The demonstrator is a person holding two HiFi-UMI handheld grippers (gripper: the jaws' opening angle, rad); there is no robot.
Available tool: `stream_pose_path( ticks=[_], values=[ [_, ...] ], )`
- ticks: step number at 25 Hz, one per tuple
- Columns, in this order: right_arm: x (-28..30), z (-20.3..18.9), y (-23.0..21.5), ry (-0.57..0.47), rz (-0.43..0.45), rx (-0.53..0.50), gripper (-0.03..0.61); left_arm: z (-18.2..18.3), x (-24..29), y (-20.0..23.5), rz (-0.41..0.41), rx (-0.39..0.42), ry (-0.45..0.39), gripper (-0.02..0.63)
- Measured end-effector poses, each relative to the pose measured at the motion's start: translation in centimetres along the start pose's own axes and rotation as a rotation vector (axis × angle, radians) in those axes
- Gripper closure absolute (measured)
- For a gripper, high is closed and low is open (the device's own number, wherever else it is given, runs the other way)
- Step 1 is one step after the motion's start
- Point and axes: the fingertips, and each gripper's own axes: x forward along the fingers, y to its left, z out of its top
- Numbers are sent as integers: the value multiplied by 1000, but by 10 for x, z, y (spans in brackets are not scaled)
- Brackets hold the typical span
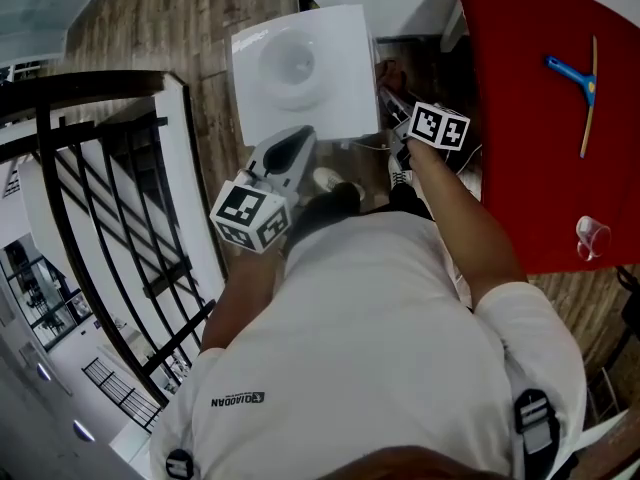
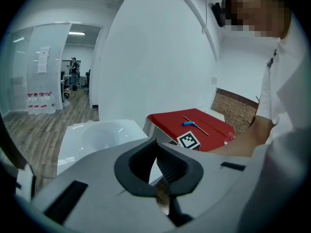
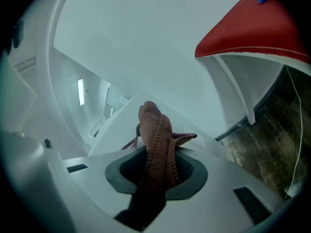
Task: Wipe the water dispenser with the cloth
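While the right gripper (image 3: 163, 147) stays out of it, clamped on the cloth (image 3: 154, 125), the left gripper (image 2: 156, 161) hovers by the near edge of the water dispenser (image 1: 305, 73), its jaws drawn almost together with nothing between them. The cloth is reddish-brown and ribbed. It is bunched into a thick fold that pokes up past the jaw tips, with two corners flaring sideways. It is held low at the dispenser's right side, between the white body and the red table (image 1: 530, 118); whether it touches the dispenser cannot be told. The dispenser is white and squarish from above, with a round well (image 1: 295, 63) sunk in its top. On the table lie a blue-headed squeegee (image 1: 578, 80) and, well apart from it, a clear cup (image 1: 592, 236) whose contents cannot be made out.
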Motion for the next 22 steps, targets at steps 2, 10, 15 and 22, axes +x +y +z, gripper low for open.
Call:
stream_pose_path(
  ticks=[2,10,15,22],
  values=[
    [5,-7,-12,17,-24,1,492,-2,-2,0,6,1,6,617],
    [23,-26,-49,59,-91,4,492,-10,-7,5,29,-5,23,617],
    [34,-36,-69,87,-123,3,492,-11,-5,3,26,-9,21,617],
    [49,-51,-98,156,-146,2,492,-15,-3,2,52,45,38,617]
  ],
)
